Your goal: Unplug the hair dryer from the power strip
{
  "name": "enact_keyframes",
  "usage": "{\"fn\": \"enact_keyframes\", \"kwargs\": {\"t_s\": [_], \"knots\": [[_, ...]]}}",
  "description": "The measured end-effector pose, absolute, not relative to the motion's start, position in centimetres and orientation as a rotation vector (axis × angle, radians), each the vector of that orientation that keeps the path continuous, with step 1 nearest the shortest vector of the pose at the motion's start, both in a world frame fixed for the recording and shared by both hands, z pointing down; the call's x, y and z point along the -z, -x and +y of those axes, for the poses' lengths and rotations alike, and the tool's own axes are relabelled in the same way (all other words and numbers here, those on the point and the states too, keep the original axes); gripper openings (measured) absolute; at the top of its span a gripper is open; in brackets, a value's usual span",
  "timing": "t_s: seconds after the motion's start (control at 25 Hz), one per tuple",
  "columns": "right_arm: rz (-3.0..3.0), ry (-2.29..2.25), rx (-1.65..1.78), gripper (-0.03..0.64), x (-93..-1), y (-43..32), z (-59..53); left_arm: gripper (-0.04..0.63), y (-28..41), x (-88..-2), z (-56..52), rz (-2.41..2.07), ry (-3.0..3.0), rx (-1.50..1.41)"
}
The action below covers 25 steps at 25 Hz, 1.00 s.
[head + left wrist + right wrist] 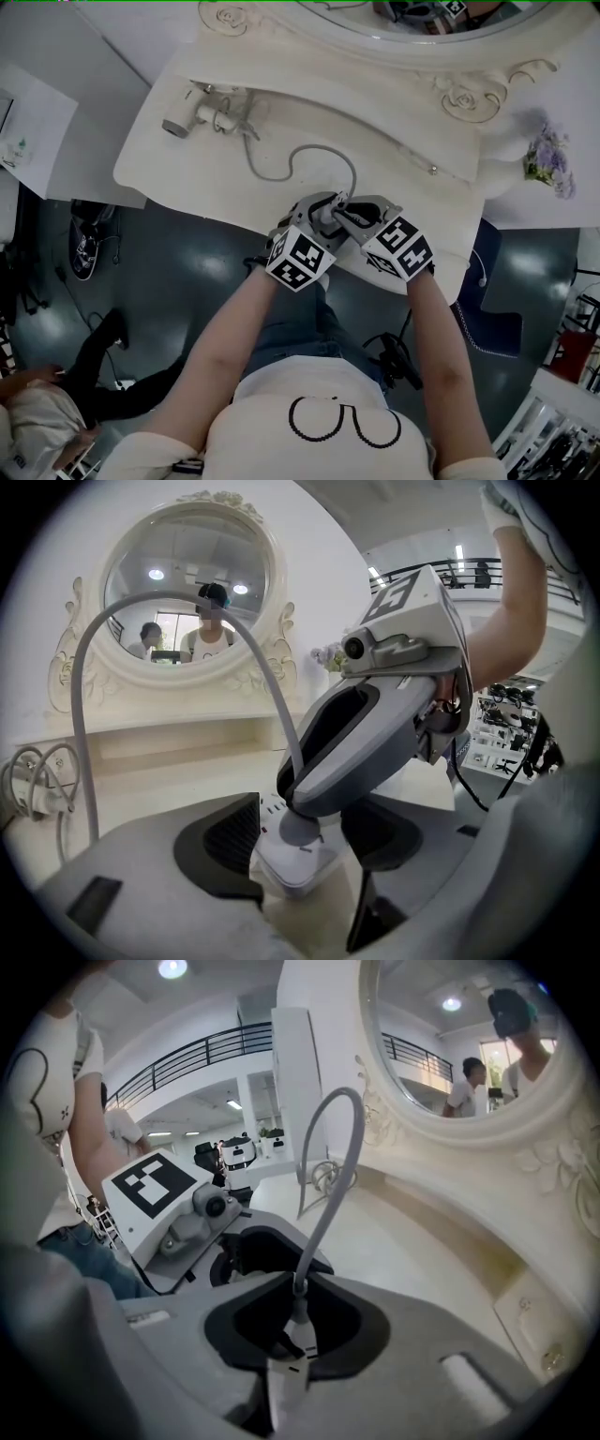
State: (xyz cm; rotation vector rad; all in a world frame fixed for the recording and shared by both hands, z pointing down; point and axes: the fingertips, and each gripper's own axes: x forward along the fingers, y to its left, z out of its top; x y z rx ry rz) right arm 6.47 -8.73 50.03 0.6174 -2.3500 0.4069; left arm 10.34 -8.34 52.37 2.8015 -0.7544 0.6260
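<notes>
Hair dryer [187, 117] lies on its side at the far left of the white worktop [187, 178], well apart from both grippers. Its grey cable [298, 155] runs off the dryer, loops across the worktop and arcs down to the grey plug [298, 829]. The plug sits in the top face of the white power strip [302, 866] and looks fully seated, not out yet. The strip is at the near edge of the worktop, centre, right in front of the person.

Left gripper [302, 846]: jaws wide, one dark pad on each long side of the power strip. Both pads are against it, so it grips the strip. The strip's end pokes out toward the camera between the jaws.

Right gripper [295, 1335]: jaws narrow, closed on the plug. The cable rises straight out from between the pads, and the strip's white end shows just below. In the left gripper view the right gripper comes down from the upper right, its tips wrapping the plug from above.

Arms: left forearm [234, 328] and right forearm [441, 337] reach forward from the body and converge. The grippers meet tip to tip over the strip. Both tilt downward, the right one steeper. Left marker cube [300, 258] and right marker cube [403, 246] face up at the head camera, near each other.

Behind: oval mirror [187, 583] in a carved white frame stands at the back of the worktop, with people reflected in it.
</notes>
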Motion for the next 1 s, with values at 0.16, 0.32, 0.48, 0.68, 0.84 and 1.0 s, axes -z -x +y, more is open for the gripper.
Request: {"fn": "enact_keyframes", "kwargs": {"t_s": [0.16, 0.32, 0.48, 0.68, 0.84, 1.0], "knots": [[-2.398, -0.670, -0.529, 0.049, -49.98, -6.63, -9.19, 0.267, -10.20, -52.34, -8.45, -0.765, -2.792, -0.626], [-2.431, -0.724, -0.596, 0.051, -49.89, -6.98, -9.30, 0.267, -10.19, -52.33, -8.60, -0.772, -2.785, -0.621], [-2.317, -0.665, -0.369, 0.044, -49.89, -6.56, -8.85, 0.267, -10.30, -52.41, -8.55, -0.759, -2.790, -0.625], [-2.305, -0.556, -0.371, 0.044, -49.88, -6.34, -8.96, 0.265, -10.32, -52.29, -8.44, -0.757, -2.788, -0.626], [-2.385, -0.630, -0.536, 0.044, -49.68, -6.92, -9.28, 0.265, -10.24, -52.34, -8.45, -0.749, -2.791, -0.625], [-2.331, -0.638, -0.428, 0.044, -49.65, -7.00, -8.67, 0.262, -10.41, -52.41, -8.17, -0.705, -2.808, -0.634]]}}
